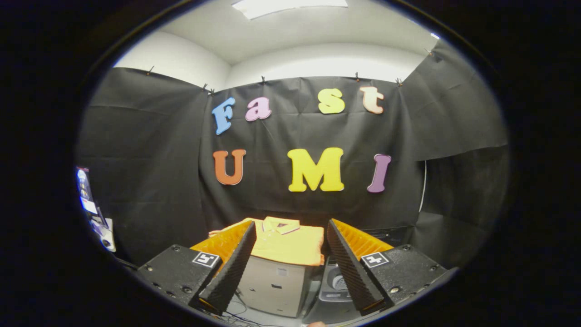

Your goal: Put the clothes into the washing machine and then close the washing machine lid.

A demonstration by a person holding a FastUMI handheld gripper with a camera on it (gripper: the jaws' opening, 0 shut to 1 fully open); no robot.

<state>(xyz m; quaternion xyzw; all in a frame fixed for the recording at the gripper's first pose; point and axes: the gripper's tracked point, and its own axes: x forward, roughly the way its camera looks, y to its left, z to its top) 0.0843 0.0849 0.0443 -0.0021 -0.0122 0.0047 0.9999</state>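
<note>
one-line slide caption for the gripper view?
Open gripper faces a folded yellow shirt lying on a pale box ahead.

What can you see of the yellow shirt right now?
The yellow shirt is a collared polo of soft-looking fabric, folded flat with its collar toward the booth wall. It lies on a pale box-like stand, its front edge hanging slightly over. The gripper is open, with the shirt beyond and between the spread fingers, which do not touch it.
</note>
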